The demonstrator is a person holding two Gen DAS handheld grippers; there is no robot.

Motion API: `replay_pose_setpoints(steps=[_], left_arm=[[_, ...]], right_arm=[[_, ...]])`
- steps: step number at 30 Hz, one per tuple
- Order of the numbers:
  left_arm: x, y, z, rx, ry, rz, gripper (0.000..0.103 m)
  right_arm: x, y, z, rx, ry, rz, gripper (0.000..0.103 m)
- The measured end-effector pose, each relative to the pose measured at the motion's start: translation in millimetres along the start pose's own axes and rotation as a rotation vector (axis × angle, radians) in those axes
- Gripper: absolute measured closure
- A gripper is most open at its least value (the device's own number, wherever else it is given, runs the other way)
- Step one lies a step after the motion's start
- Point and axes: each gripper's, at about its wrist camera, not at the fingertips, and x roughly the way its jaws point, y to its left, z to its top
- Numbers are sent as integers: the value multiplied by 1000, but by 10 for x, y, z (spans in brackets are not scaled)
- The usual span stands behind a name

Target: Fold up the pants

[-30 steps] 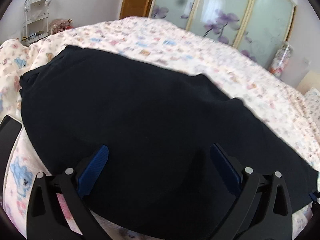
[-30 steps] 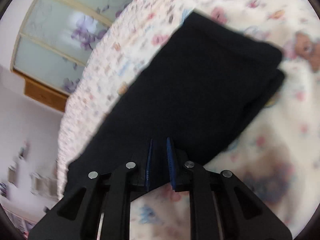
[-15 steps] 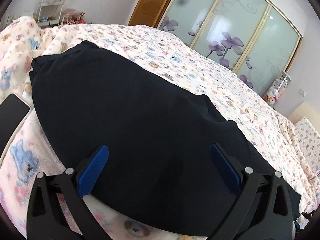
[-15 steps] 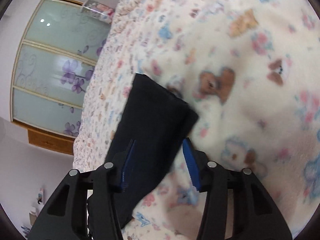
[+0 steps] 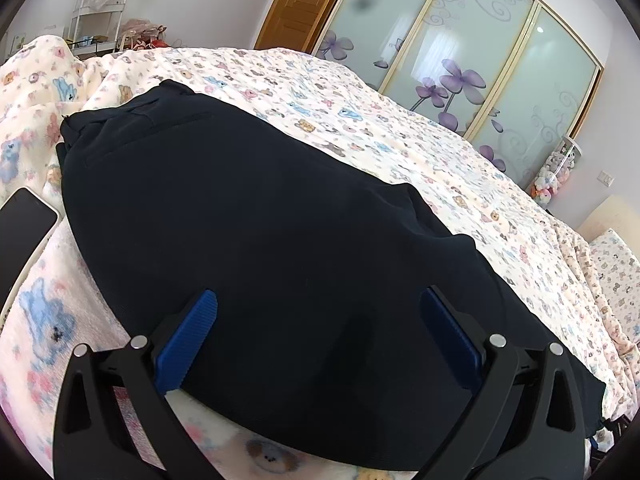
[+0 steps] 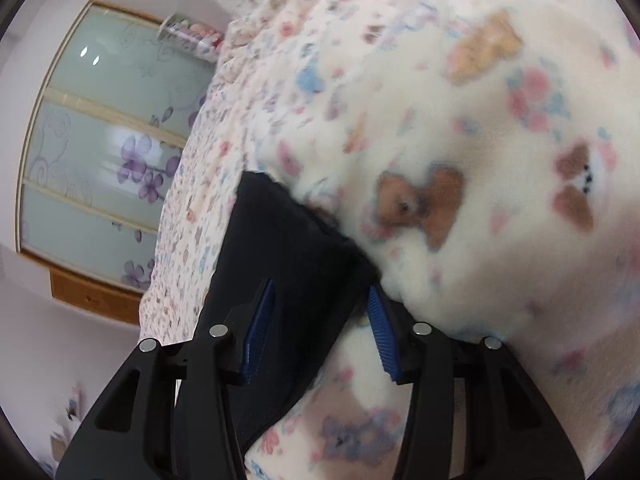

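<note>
While flat on bedspread [image 5: 360, 92]: pants [image 5: 260, 220] lengthwise L-to-R, L gripper [image 5: 320, 336] + R gripper [image 6: 316, 332] wide apart, empty

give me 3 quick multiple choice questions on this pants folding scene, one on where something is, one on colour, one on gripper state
1. Where does the phone lie?
A. on the pants
B. on the blanket beside the pants
C. on the shelf rack

2. What colour are the pants?
A. dark navy, near black
B. light grey
C. red

3. How does the left gripper stand?
A. shut on the pants
B. shut on the phone
C. open, fingers spread wide over the pants

Answers:
1. B, the phone sits on the teddy-print blanket at the left edge of the garment.
2. A, the cloth is uniformly very dark.
3. C, the blue pads stand far apart with nothing pinched between them.
</note>
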Motion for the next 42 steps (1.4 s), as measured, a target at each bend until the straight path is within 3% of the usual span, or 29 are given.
replay_pose_setpoints(steps=[2,5,10,13,17,22,26,29,33,35,38,40,42], left_arm=[[0,4,-3,-1,0,-2,2],[-2,11,-12,-2,1,-2,2],[-4,17,-13,-4,0,-4,2],[-8,27,-17,-6,-1,-6,2],[-16,46,-15,-14,-1,-14,2],[-26,40,-11,-20,0,-11,2],[-41,59,-4,-31,1,-21,2],[-56,80,-1,-37,6,-37,2],[-77,95,5,-36,15,-55,2],[-90,102,4,-39,20,-66,2],[-109,127,11,-55,26,-87,2],[-115,139,11,-60,28,-94,2],[-116,139,8,-58,30,-96,2]], right_arm=[[-1,-63,15,41,-12,40,62],[15,-56,-1,16,-20,35,82],[-188,145,-109,2,-101,54,86],[-332,504,-229,-126,-170,58,87],[-443,1177,-581,-388,-221,152,87],[-339,1845,-1236,-570,-130,339,87],[-70,2291,-1979,-711,31,444,87],[362,2401,-2559,-788,208,421,87],[1059,2219,-3117,-799,446,269,87],[1100,2184,-3165,-785,436,255,87],[878,2341,-3109,-798,363,354,87],[738,2463,-3173,-875,319,401,87],[748,2529,-3396,-948,344,357,87]])
